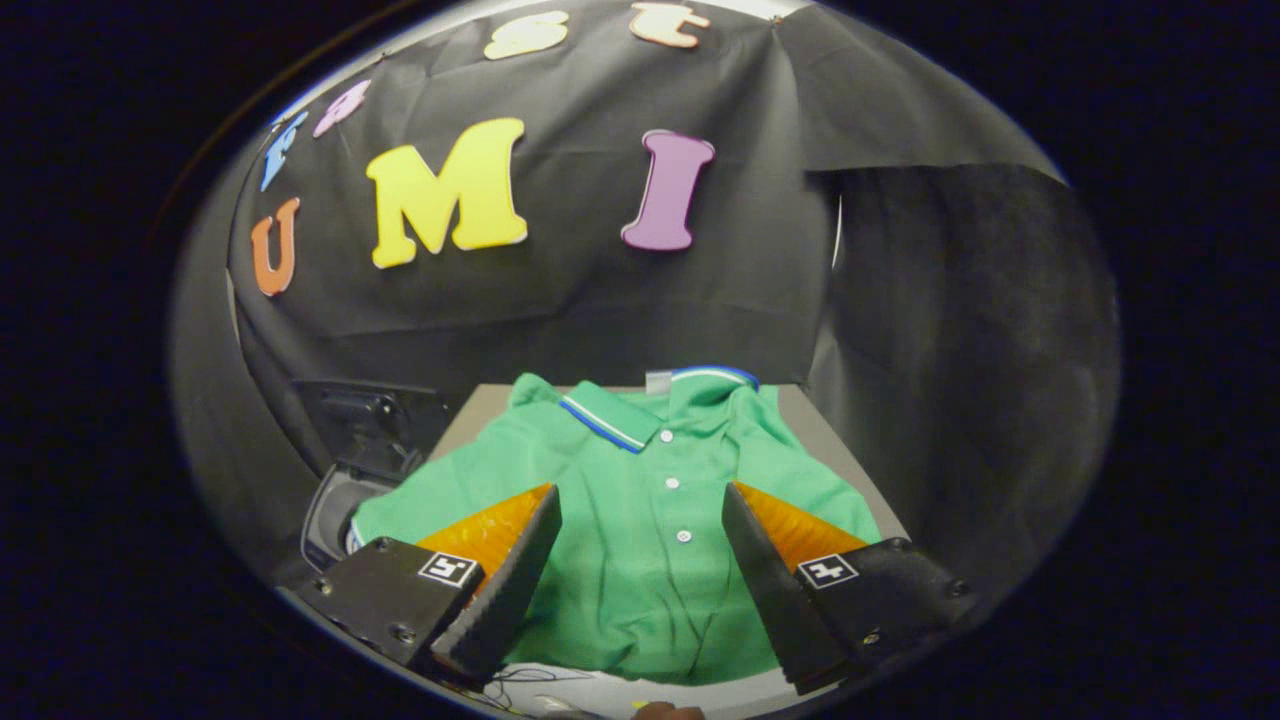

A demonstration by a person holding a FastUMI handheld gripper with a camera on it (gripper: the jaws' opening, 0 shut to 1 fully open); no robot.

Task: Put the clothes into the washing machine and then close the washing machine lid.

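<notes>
A green polo shirt (640,500) with a blue-and-white striped collar and white buttons lies spread flat on a grey table (815,420). My gripper (640,495) hovers over the shirt's chest, open wide, with the button placket showing between the two fingers. Nothing is held. To the left of the shirt stands a small dark washing machine (345,490) with its lid (375,415) raised upright. The shirt's left sleeve reaches to the rim of the machine's opening.
Black cloth walls close in behind the table and on its right side. A white surface with thin dark wires (540,680) lies below the shirt's hem, near the fingers' bases.
</notes>
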